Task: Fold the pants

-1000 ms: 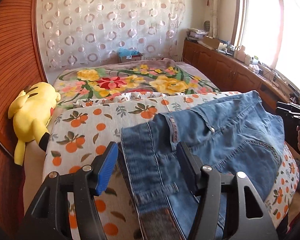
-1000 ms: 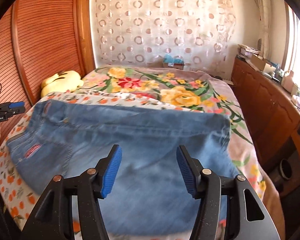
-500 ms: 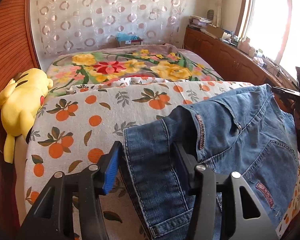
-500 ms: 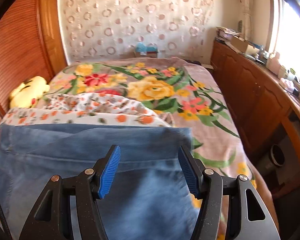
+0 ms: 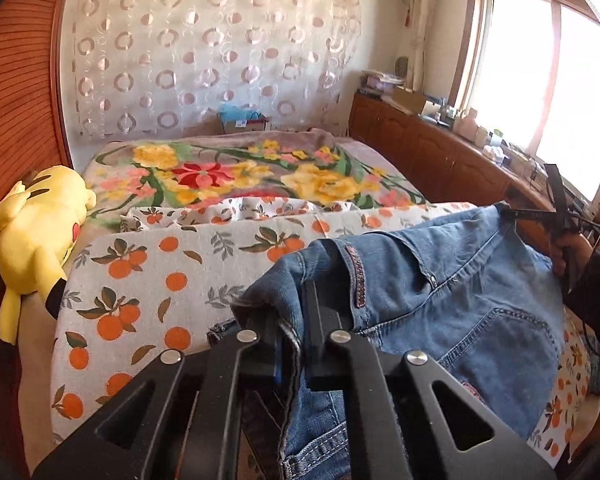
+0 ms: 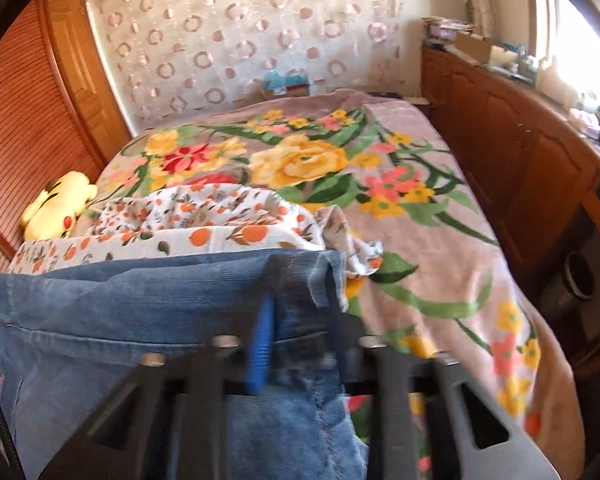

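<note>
Blue jeans [image 5: 440,300] lie across the near end of the bed, waistband end toward the left. My left gripper [image 5: 292,308] is shut on a bunched corner of the waistband, with denim pinched between its fingers. In the left wrist view my right gripper [image 5: 512,212] grips the far right corner of the jeans, held by a person's hand [image 5: 572,248]. In the right wrist view the right gripper [image 6: 300,312] has its jaws closing, and a fold of the jeans [image 6: 140,320] edge is squeezed between its pads; this frame is blurred.
An orange-print sheet [image 5: 160,264] lies under the jeans, on a floral blanket [image 5: 240,172] covering the bed. A yellow plush toy [image 5: 40,240] lies at the bed's left edge by the wooden wall. A wooden cabinet [image 6: 520,152] runs along the right side.
Both grippers went from open over the denim to closed on it. The right gripper slid rightward along the jeans to their right corner. The left stayed at the waistband corner.
</note>
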Demonstrator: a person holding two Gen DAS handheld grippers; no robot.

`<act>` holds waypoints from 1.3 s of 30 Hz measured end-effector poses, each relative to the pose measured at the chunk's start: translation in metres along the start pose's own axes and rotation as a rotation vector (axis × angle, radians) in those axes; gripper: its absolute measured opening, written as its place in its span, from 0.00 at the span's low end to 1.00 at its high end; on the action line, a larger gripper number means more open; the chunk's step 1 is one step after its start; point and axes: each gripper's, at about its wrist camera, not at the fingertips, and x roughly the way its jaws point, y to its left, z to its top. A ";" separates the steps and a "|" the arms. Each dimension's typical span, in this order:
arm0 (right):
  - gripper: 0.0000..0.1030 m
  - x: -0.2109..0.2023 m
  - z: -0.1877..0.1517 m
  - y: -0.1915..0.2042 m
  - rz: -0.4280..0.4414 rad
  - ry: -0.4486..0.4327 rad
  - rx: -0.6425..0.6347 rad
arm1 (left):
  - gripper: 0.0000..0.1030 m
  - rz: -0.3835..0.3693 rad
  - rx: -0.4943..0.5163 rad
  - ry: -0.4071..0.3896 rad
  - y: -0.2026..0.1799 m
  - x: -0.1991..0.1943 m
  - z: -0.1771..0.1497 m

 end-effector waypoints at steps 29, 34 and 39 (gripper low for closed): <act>0.42 -0.073 -0.031 0.006 -0.072 -0.045 -0.081 | 0.45 0.120 0.028 0.043 -0.002 -0.001 0.003; 0.42 -0.095 -0.066 0.009 -0.048 -0.044 -0.091 | 0.45 0.126 0.052 0.033 -0.018 -0.014 0.004; 0.42 -0.107 -0.088 0.013 -0.023 -0.024 -0.093 | 0.48 0.142 0.068 0.013 -0.032 -0.023 0.007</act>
